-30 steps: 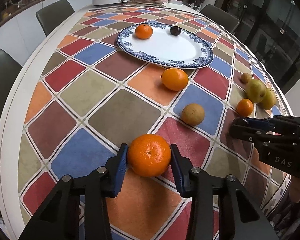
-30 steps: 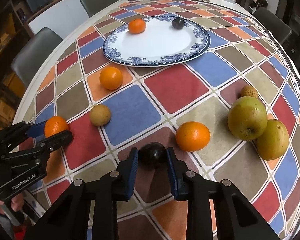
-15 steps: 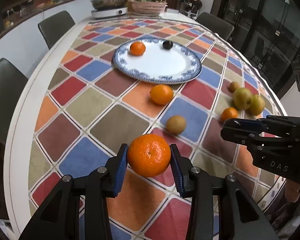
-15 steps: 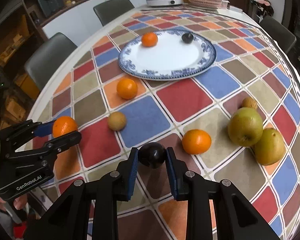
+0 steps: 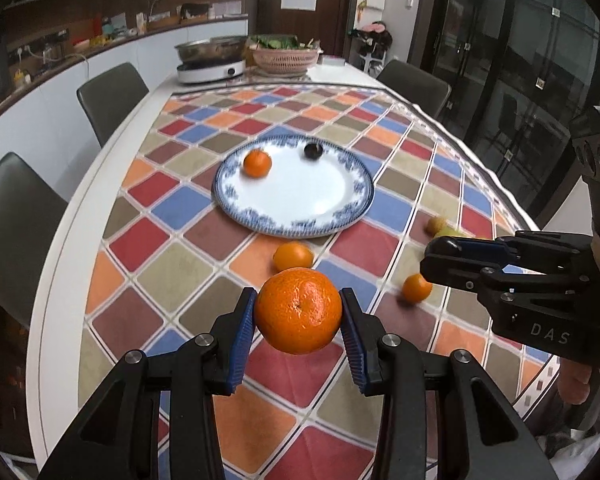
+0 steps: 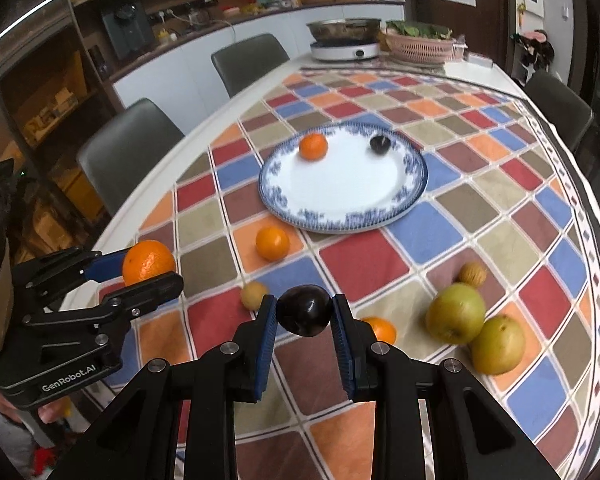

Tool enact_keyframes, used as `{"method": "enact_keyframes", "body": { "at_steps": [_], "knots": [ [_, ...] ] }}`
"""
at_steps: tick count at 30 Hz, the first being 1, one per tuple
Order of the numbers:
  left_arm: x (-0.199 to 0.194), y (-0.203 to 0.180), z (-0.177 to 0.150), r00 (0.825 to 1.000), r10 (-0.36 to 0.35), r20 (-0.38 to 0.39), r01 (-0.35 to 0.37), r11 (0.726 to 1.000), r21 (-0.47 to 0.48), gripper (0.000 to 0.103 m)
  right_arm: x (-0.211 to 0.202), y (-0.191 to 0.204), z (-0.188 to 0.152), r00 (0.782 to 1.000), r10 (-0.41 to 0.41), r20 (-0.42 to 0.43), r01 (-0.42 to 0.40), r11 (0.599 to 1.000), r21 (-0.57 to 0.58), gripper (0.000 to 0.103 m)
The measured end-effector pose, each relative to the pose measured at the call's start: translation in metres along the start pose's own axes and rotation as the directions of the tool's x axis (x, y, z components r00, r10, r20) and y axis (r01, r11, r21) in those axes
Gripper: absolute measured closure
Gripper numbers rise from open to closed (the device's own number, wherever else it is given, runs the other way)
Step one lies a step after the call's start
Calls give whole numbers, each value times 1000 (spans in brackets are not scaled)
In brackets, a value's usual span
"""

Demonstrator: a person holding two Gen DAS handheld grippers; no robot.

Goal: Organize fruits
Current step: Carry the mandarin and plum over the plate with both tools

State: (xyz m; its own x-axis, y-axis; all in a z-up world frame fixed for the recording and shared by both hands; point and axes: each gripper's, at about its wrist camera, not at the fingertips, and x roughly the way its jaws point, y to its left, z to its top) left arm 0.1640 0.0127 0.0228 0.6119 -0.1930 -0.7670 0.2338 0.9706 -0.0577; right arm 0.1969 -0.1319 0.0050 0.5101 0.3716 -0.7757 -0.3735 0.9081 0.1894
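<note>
Left gripper [image 5: 298, 314] clamps our mandarin [image 5: 298, 310] aloft | right gripper [image 6: 304, 314] pinches dark plum [image 6: 305, 315] | both likely bound for plate [image 6: 404, 204], which holds one of each.

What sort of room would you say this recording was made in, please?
Most likely a home dining area open to a kitchen: a long table with a checked cloth and chairs, an induction cooker with a metal pot, and a cluttered counter behind.

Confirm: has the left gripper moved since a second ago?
Yes. The left gripper, shut on the orange, has lifted: the plate and table now sit lower and farther in its view.
</note>
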Motion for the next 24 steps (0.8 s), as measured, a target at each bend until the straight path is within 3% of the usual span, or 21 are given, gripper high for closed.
{"method": "enact_keyframes", "body": {
  "at_steps": [16, 24],
  "knots": [
    [-3, -13, 63, 995, 4, 95, -7, 1000, 25, 62, -21, -18, 61, 995, 23, 96, -17, 998, -58, 75],
    [18, -13, 98, 995, 3, 101, -9, 998, 56, 62, -11, -31, 99, 996, 22, 87, -14, 996, -84, 75]
  ]
}}
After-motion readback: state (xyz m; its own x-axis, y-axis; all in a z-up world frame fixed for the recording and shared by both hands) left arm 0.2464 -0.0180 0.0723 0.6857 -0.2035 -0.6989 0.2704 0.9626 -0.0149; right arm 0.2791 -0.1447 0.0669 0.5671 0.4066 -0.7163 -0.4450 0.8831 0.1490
